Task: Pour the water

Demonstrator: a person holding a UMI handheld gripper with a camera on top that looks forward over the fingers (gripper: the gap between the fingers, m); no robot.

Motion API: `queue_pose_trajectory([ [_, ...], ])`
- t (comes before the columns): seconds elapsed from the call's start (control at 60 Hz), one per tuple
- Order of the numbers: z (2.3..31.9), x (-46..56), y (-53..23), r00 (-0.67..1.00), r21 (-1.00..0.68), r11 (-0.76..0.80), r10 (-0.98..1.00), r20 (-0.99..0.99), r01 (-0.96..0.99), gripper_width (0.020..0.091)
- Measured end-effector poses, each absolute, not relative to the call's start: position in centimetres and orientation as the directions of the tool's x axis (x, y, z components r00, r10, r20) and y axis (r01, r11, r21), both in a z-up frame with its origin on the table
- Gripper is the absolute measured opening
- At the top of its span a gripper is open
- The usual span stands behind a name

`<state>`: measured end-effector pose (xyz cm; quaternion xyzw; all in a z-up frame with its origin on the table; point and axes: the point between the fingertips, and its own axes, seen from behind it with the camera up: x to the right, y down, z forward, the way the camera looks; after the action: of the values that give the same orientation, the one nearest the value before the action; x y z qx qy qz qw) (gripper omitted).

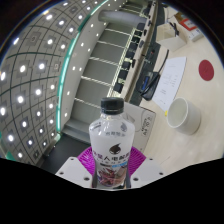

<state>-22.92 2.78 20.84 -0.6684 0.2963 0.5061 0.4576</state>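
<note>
Your claw [112, 170] holds the water bottle [112, 140]: it stands upright between the 2 fingers, and the pink pads [90, 157] show at both of its sides, pressed against the lower part of its body, so the fingers are closed on it with no gap that you can see. The bottle is clear, with a black cap [113, 104] still on top and a white label [113, 152] with pink and dark print turned toward the camera; the characters on the label are too small to read well. The bottle fills the middle of your view, so much of what lies straight ahead of the fingers is hidden behind it. Beyond the fingers and to the right of the bottle you see a white cup [183, 113], which stands upright on the pale table [150, 125], its opening toward the top, well apart from the bottle. Farther away, behind the cup, a white sheet of paper [170, 75] lies flat on the same table, and at the far right there is 1 red round thing [207, 69], which I cannot identify. To the left of the bottle there is a dark curved surface with many small white lights [35, 70], and beside it a green line [68, 85] follows the curve.
</note>
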Motion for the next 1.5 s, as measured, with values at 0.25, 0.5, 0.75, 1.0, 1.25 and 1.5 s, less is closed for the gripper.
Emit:
queue_pose_trajectory([
  [0.25,17.8,-22.1,7.1,-0.247,0.274,-0.405,-0.118,-0.962,-0.873,0.0377],
  [0.5,17.0,-21.0,7.9,-0.437,0.469,-0.366,-0.172,-0.883,-0.804,0.0378],
  [0.75,20.0,-20.7,7.0,-0.052,0.071,-0.463,-0.053,-0.997,-0.884,0.038],
  [1.0,26.2,-9.6,7.7,0.716,-0.738,-0.275,0.193,-0.671,-0.617,0.0379],
  [1.25,19.3,5.2,10.1,0.994,-0.978,-0.191,0.057,-0.094,-0.081,0.0383],
  [1.5,10.2,9.7,10.5,1.0,-0.947,-0.32,-0.004,-0.016,-0.016,0.0383],
])
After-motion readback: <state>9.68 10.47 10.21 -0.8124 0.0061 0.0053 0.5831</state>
